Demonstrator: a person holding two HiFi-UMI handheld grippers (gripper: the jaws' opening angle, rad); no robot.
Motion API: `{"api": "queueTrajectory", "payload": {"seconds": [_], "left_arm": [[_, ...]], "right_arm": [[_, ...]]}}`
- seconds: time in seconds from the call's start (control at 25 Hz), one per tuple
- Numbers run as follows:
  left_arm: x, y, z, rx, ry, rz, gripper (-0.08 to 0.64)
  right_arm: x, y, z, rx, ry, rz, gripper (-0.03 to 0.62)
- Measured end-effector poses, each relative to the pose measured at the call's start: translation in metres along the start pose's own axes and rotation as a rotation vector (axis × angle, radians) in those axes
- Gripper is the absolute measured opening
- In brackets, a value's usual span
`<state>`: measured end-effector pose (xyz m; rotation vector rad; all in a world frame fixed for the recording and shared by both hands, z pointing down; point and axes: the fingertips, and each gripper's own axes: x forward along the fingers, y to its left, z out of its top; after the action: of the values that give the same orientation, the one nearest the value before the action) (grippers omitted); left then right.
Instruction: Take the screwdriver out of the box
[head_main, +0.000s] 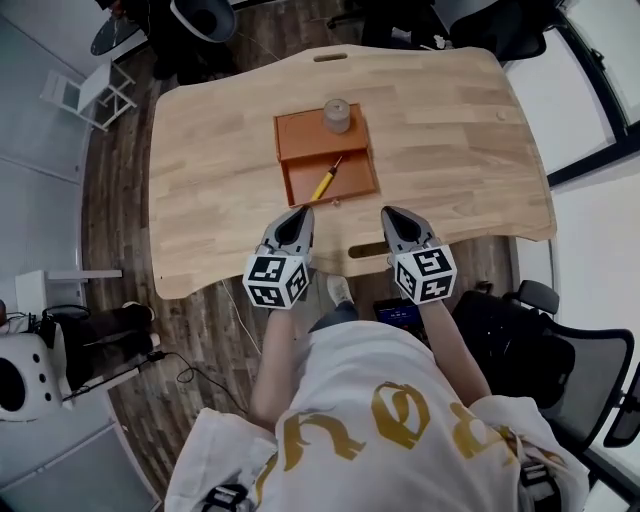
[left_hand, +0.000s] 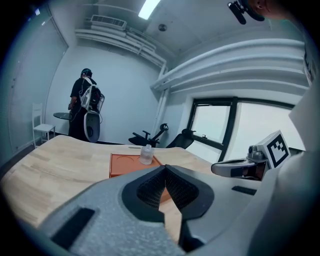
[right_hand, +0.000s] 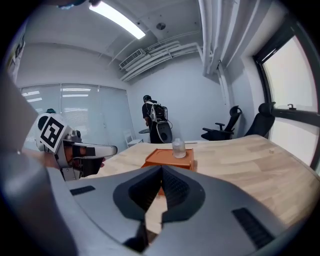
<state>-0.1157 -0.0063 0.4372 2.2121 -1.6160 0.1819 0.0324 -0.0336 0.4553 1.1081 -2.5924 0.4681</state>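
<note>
Filling the middle of the head view, the pale wooden table (head_main: 220, 170) carries an orange box (head_main: 300, 140) set near its centre. The far half of the box is a flat orange surface; the near half is an open tray. Both hand-held grippers sit over the near edge of the table, side by side and pointing toward the box. The left hand-held gripper (head_main: 305, 211) has its tips just short of the box's near left corner, and the right hand-held gripper (head_main: 388, 212) has its tips a little off the near right corner. Neither touches the box. In each gripper view the dark ribbed pads meet at the tip, so both sets of jaws are closed together with nothing between them. A small clear jar (head_main: 337, 117) with a pale lid stands upright on the flat far half of the box. The screwdriver (head_main: 326, 182), with a yellow handle and a dark shaft, lies diagonally in the open near tray. Its handle end is nearest the left hand-held gripper's tips, just beyond them, and the shaft points away to the far right.
</note>
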Motion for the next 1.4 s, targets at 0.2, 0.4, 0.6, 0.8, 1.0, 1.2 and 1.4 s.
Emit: {"api": "queueTrajectory", "payload": {"seconds": [0.2,0.4,0.6,0.8,1.0,1.2,1.4], "left_arm": [[0.033,0.047,0.015,0.011,0.020,-0.021,0.009],[0.062,0.073,0.019,0.011,0.041,-0.028,0.009],[0.088,0.072,0.026,0.031,0.050,-0.062,0.009],[0.101,0.073,0.032,0.052,0.043,-0.055,0.009],[0.107,0.079,0.033,0.057,0.038,-0.028,0.009],[0.115,0.081,0.027,0.077,0.069,-0.039,0.009],[0.125,0.077,0.015,0.073,0.112,-0.057,0.009]], "right_arm": [[0.056,-0.012,0.022,0.018,-0.014,-0.036,0.011],[0.075,-0.021,0.035,0.033,-0.038,-0.066,0.011],[0.080,-0.038,0.032,0.052,-0.020,-0.099,0.011],[0.085,-0.051,0.035,0.052,-0.037,-0.111,0.011],[0.094,-0.061,0.036,0.057,-0.029,-0.111,0.011],[0.097,-0.061,0.026,0.070,-0.003,-0.095,0.011],[0.099,-0.063,0.015,0.086,0.021,-0.085,0.011]]}}
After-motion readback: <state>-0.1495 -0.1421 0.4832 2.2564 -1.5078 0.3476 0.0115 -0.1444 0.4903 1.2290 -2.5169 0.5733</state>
